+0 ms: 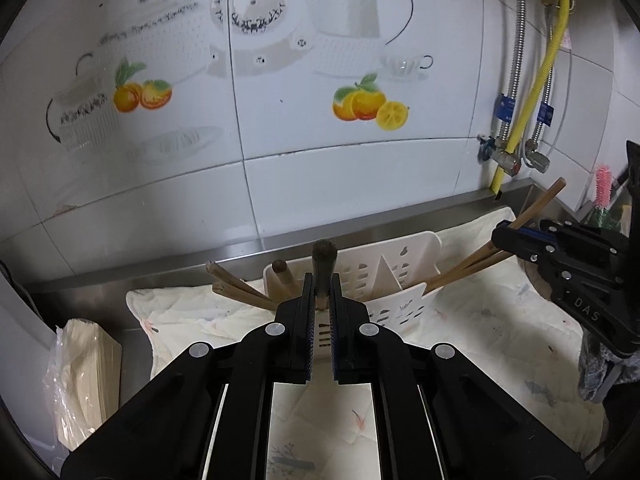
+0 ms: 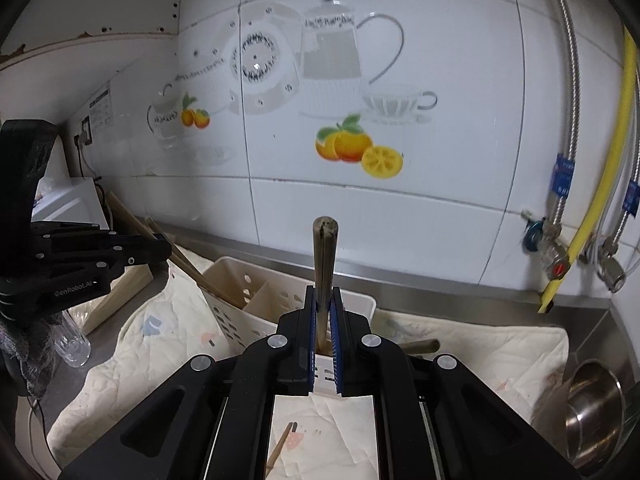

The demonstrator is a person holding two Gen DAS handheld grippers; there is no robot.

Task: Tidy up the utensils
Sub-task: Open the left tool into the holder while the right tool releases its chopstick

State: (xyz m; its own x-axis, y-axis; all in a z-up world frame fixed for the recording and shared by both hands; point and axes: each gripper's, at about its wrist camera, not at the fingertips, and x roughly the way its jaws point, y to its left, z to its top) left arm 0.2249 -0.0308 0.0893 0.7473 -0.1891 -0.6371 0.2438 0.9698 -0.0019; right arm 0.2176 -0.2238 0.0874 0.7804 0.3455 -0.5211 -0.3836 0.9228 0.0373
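Steel surface (image 1: 100, 280) runs along the tiled wall and carries a pale quilted cloth (image 1: 480, 320), and near the cloth's back edge stands the white slotted utensil caddy (image 1: 404, 276), split by a divider into compartments. Left claw (image 1: 320, 300) is closed on a dark-tipped wooden utensil (image 1: 323, 268) whose long axis stands upright between the pads, over the caddy's left end, where a round-ended wooden handle (image 1: 282, 276) and some chopsticks (image 1: 236, 286) already lean out leftward. Right claw (image 2: 324, 316) grips a bundle of chopsticks (image 2: 325, 256), also upright, its lower end at the caddy's right compartment; from the left camera this bundle slants up toward the back right corner. A loose chopstick (image 2: 282, 440) lies on the cloth toward the front edge, below the right claw and nearer to it than to the left. Judging by this, each held utensil goes down along its own long axis into the compartment beneath it.
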